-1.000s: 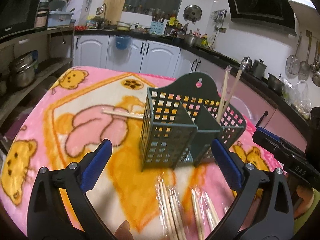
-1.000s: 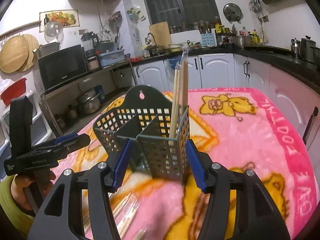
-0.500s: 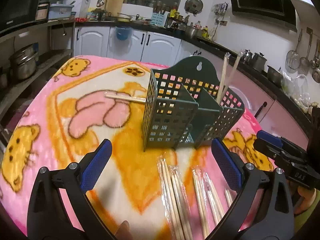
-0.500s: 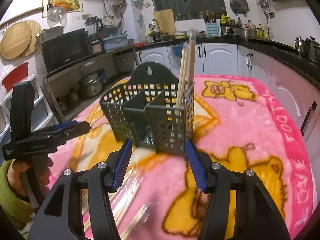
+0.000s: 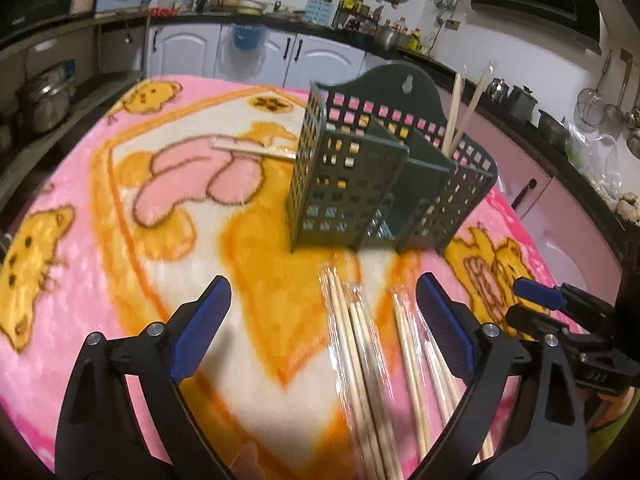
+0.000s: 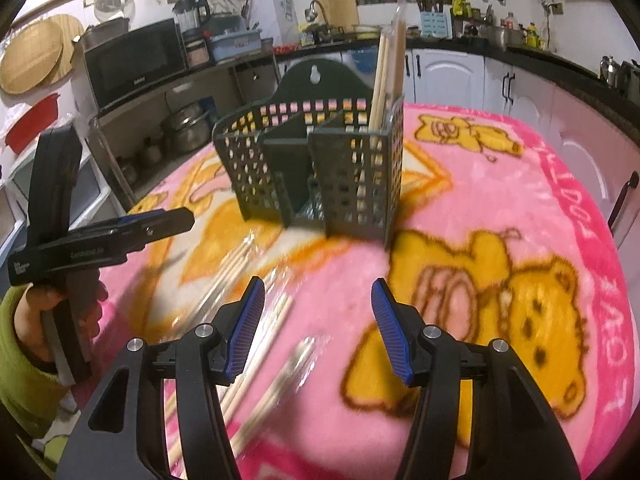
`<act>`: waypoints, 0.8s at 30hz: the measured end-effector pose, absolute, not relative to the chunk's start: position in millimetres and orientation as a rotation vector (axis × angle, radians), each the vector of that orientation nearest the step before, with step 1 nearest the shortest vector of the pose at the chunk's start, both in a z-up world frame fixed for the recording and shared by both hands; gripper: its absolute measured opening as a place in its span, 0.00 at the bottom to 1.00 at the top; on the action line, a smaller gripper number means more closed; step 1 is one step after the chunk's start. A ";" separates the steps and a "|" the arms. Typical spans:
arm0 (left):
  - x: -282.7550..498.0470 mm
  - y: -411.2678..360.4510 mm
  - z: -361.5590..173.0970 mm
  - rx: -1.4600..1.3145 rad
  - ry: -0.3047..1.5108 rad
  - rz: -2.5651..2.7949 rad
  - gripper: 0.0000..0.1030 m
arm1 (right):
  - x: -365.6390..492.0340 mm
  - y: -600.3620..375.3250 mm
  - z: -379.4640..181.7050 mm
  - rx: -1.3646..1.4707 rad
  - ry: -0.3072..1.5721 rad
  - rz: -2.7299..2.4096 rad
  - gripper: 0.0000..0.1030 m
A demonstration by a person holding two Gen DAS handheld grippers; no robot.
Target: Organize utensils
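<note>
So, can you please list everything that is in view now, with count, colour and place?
holder: one, dark green, standing mid-blanket
chopsticks in holder: one pair, pale wood, upright in one end compartment
wrapped chopsticks: several pairs, pale wood, flat in front of holder
lone chopsticks: one pair, pale wood, flat beside holder
blanket: one, pink with yellow bears, under everything
left gripper: black, blue pads, open, empty
right gripper: black, blue pads, open, empty
</note>
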State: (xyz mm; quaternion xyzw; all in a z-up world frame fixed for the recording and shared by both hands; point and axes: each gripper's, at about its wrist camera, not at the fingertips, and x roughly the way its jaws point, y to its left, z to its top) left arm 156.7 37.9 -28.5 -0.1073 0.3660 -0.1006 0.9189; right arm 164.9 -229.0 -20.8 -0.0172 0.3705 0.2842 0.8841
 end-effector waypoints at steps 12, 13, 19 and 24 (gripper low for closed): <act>165.3 33.2 -57.7 -0.249 0.895 -0.258 0.49 | 167.1 -217.7 -50.8 -0.055 0.915 0.603 0.50; 167.3 32.4 -59.0 -0.250 0.903 -0.262 0.46 | 168.4 -217.6 -52.4 -0.050 0.925 0.604 0.48; 192.3 30.3 -69.4 -0.285 0.965 -0.268 0.33 | 178.5 -218.2 -61.4 -0.034 0.979 0.583 0.39; 214.9 34.3 -72.2 -0.336 0.984 -0.262 0.30 | 181.9 -214.7 -63.1 -0.060 0.983 0.576 0.31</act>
